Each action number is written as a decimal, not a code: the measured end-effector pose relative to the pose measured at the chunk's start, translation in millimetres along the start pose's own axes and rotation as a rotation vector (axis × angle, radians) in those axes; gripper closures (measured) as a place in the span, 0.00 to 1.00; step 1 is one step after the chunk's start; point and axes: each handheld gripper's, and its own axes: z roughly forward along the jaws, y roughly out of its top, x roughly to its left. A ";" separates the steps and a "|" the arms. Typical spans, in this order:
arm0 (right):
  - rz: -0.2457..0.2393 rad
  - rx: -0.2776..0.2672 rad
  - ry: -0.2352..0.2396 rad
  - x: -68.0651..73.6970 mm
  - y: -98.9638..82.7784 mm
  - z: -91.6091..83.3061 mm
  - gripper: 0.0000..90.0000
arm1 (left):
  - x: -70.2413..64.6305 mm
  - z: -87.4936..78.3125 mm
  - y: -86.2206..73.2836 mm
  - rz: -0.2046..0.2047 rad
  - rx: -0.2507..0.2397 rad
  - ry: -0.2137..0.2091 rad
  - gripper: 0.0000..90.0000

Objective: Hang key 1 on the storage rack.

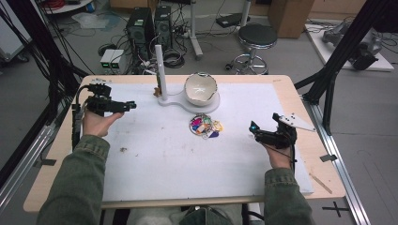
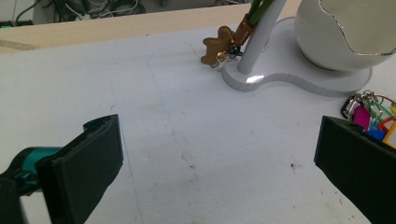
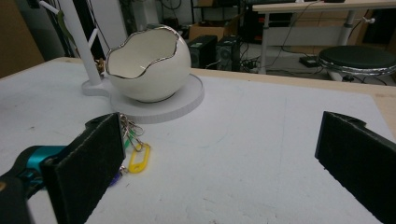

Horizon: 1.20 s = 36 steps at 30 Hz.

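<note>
A bunch of colourful key tags [image 1: 205, 125] lies on the white mat just in front of a white stand base [image 1: 174, 101]. On the base sit an egg-shaped white bowl [image 1: 200, 88] and an upright white pole [image 1: 159, 70]. A brown gingerbread-man keychain [image 2: 215, 44] hangs low on the pole. My left gripper [image 1: 130, 106] is open at the left of the mat and points toward the stand. My right gripper [image 1: 254, 128] is open to the right of the key tags [image 3: 134, 150]. Both hold nothing.
The white mat [image 1: 187, 159] covers most of the wooden table [image 1: 324, 159]. On the floor beyond the far edge are computer towers [image 1: 149, 26], cables and a black stool [image 1: 256, 37]. Black frame posts [image 1: 345, 47] stand at the table's right side.
</note>
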 end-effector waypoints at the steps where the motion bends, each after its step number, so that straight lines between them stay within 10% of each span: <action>1: -0.002 0.000 0.000 -0.2 -0.1 0.0 0.01 | -0.1 -1.6 -1.2 0.001 0.000 0.003 0.02; 36: -0.005 -0.001 0.001 0.3 0.0 -0.1 0.01 | -5.9 -37.7 -72.2 -0.032 -0.094 0.045 0.02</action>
